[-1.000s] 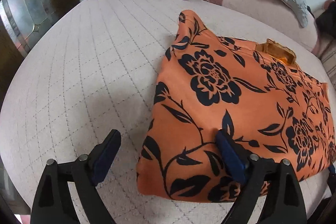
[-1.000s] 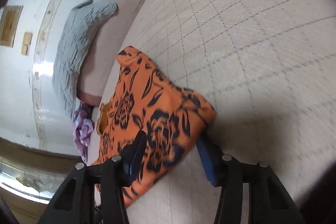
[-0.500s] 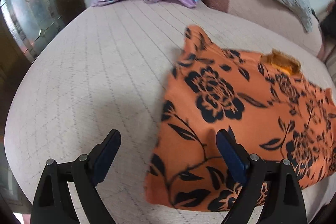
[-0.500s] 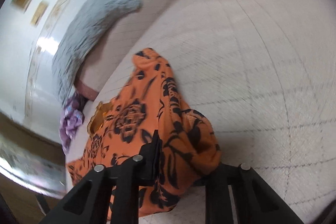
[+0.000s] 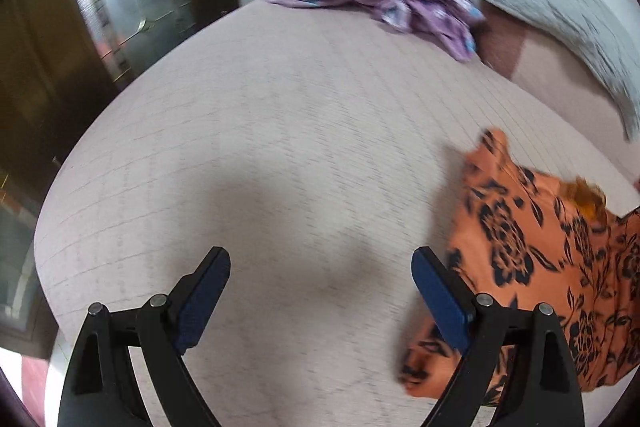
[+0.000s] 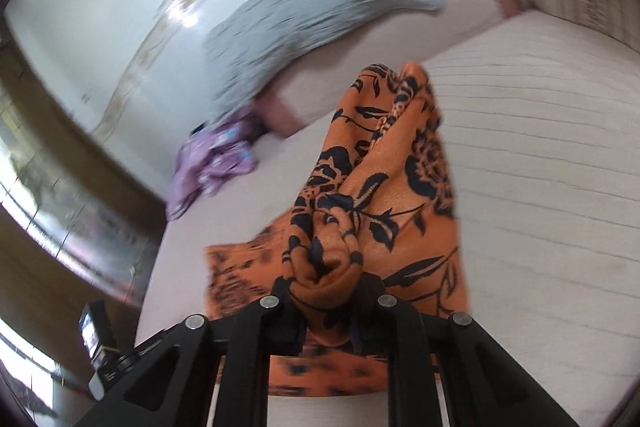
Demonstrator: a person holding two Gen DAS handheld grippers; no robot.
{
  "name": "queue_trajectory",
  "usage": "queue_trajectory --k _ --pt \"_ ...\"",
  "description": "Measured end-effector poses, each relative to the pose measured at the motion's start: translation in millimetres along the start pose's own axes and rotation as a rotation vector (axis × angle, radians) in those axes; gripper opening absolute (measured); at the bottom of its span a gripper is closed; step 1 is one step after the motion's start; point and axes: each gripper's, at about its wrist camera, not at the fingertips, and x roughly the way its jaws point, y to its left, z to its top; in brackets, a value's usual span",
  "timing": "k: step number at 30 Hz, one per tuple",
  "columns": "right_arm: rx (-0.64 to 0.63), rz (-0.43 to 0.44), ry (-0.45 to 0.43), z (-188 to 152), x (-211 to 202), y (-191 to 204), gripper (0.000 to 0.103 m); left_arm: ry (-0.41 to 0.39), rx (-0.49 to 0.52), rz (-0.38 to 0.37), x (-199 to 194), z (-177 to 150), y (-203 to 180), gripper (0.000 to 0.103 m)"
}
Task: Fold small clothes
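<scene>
We find the right claw (image 6: 324, 283) pinching a bunched fold of the orange floral garment (image 6: 384, 183), raised off the bed (image 6: 540, 155). The left claw (image 5: 320, 291) stands spread wide over bare quilt, the garment just beside its right finger.

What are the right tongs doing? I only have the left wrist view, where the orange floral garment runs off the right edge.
Observer: The right tongs are shut on a bunched fold of the orange floral garment; they have just been closing on it.
Operator: Is the cloth flat there?
Observer: No, the pinched part is lifted off the bed cover, the rest trailing down.
Operator: Anything else hidden from me?
Observer: A small device with a lit screen stands beyond the bed's edge, at lower left in the right wrist view.
</scene>
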Motion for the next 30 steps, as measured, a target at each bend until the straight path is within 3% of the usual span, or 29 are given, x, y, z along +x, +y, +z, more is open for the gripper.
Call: queue_trajectory --k 4,8,13,16,19,22,24,27,29,30 --pt "-0.036 0.083 0.057 -16.7 27.6 54.6 0.016 -0.001 -0.077 0.028 0.8 4.2 35.4 0.092" --pt "-0.064 0.136 0.173 -57.6 82.1 98.9 0.016 0.03 -0.15 0.049 9.9 6.8 65.4 0.092" --pt "-0.039 0.153 0.34 -110.6 138.5 96.9 0.017 0.037 -0.162 0.036 14.5 6.9 73.9 0.092" --pt "0.004 0.229 0.348 -109.3 129.3 79.5 0.019 0.035 -0.134 -0.056 12.5 6.7 64.1 0.092" --pt "0.03 0.308 0.419 -100.4 115.5 63.3 0.036 0.048 -0.093 -0.169 8.9 4.9 46.1 0.092" --pt "-0.009 0.338 0.353 -92.1 79.0 53.7 0.052 0.08 -0.031 -0.332 4.2 -0.5 22.4 0.092" --pt "-0.035 0.334 0.274 -85.4 51.3 47.1 0.051 0.11 0.018 -0.423 0.7 -6.6 6.3 0.092" --pt "-0.066 0.211 0.172 -70.7 27.5 33.0 0.047 0.149 0.055 -0.462 0.7 -14.3 -12.0 0.092" --pt "-0.069 0.143 0.146 -64.6 28.2 23.1 0.038 0.171 0.064 -0.488 3.9 -19.9 -19.1 0.092" --pt "-0.053 0.114 0.142 -64.3 30.5 15.1 0.038 0.182 0.069 -0.51 5.1 -23.9 -23.5 0.085"
